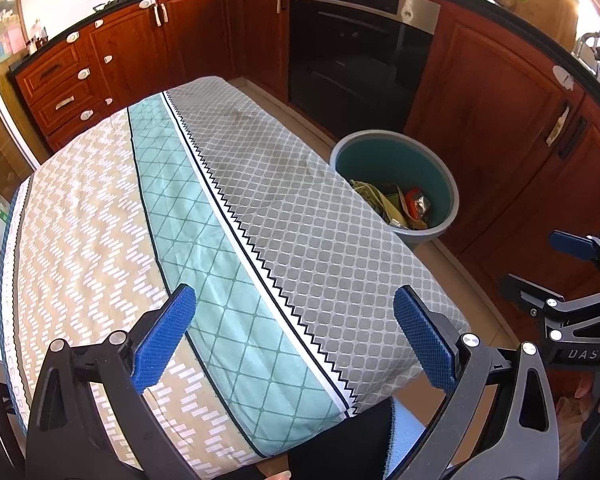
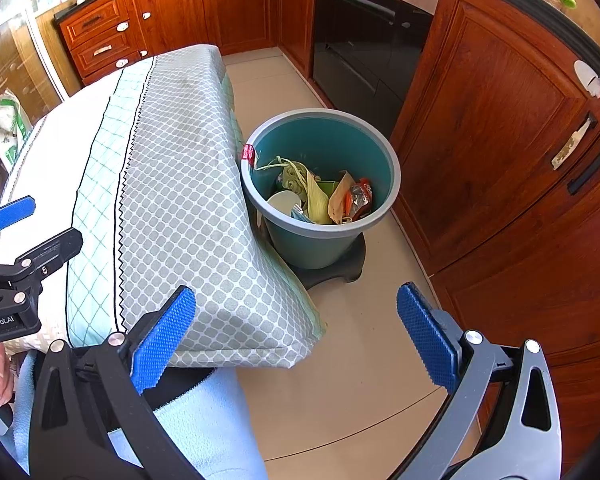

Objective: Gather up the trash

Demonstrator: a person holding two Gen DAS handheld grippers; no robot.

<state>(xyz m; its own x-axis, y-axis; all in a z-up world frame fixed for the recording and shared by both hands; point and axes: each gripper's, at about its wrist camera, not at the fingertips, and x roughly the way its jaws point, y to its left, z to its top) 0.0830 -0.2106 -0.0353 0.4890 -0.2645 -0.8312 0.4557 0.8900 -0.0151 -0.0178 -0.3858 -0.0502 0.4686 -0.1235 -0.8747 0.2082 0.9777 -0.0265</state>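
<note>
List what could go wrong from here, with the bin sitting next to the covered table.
1. The bin stands tight against the overhanging tablecloth; a drop from above the table could land on the cloth, not in the bin.
2. The left gripper and right gripper are close together, both open, and could knock each other.
3. The bin sits on a small black base, so a nudge might tip it.

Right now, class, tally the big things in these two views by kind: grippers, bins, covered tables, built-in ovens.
Grippers: 2 (left gripper, right gripper), both empty
Bins: 1 (teal bin)
Covered tables: 1 (table)
Ovens: 1 (oven)
Total: 5
</note>
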